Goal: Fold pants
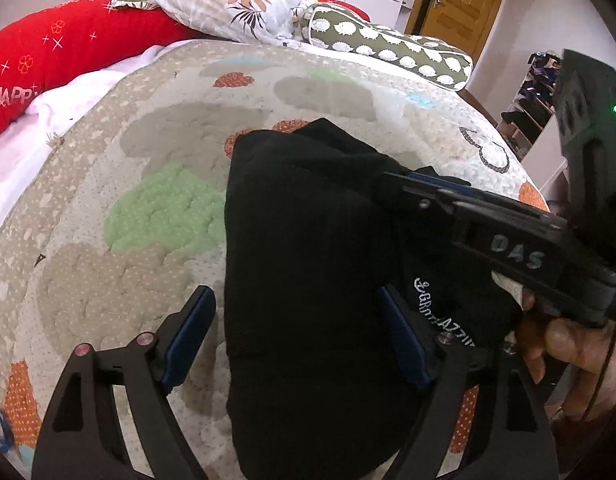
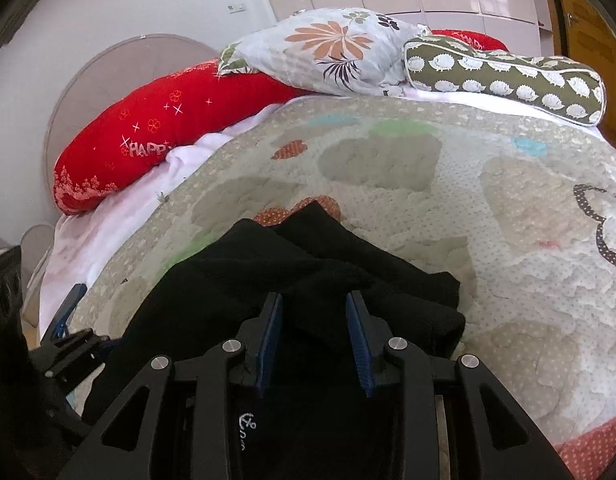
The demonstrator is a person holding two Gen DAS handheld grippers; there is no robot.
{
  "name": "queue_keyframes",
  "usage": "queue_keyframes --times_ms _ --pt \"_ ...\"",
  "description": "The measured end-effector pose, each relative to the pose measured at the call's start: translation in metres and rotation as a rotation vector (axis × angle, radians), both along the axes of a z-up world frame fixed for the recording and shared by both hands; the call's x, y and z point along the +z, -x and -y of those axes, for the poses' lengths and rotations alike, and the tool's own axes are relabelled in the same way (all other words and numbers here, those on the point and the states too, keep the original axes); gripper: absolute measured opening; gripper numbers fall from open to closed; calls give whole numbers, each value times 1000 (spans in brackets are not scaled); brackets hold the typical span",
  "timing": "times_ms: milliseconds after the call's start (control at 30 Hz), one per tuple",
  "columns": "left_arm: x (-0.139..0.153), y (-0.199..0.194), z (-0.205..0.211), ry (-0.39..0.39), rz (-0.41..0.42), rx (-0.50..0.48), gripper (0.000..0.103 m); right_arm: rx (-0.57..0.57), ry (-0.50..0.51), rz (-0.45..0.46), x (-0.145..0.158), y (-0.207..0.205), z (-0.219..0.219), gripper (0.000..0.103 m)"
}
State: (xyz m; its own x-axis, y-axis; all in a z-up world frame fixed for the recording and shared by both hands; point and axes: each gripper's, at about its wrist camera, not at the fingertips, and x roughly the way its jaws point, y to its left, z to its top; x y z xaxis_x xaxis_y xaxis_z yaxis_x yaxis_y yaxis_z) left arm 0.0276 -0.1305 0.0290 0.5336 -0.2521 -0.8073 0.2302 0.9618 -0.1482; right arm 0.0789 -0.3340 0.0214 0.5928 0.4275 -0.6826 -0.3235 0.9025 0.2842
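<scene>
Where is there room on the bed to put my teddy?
The quilt is bare between the black pants and the hedgehog pillow, and left of the pants below the red pillow. Near both grippers it is crowded.

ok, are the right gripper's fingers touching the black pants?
Cannot tell. In the right wrist view the pants bunch between the right gripper fingers, but black fabric hides any contact or gap.

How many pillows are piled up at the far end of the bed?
3. A red pillow lies on the left, a flowered pillow rests partly on it in the middle, a green patterned bolster on the right. More may be hidden behind them.
</scene>
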Motion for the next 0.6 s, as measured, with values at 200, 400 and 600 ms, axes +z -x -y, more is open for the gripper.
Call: queue_keyframes --times_ms 200,400,600 --pt "14 13 -2 -24 34 -6 83 3 -25 37 28 38 12 38" --pt "17 27 -9 -15 65 16 83 -15 50 21 21 87 20 38" --pt "28 42 -12 -47 109 41 83 -34 70 -17 3 90 21 40"
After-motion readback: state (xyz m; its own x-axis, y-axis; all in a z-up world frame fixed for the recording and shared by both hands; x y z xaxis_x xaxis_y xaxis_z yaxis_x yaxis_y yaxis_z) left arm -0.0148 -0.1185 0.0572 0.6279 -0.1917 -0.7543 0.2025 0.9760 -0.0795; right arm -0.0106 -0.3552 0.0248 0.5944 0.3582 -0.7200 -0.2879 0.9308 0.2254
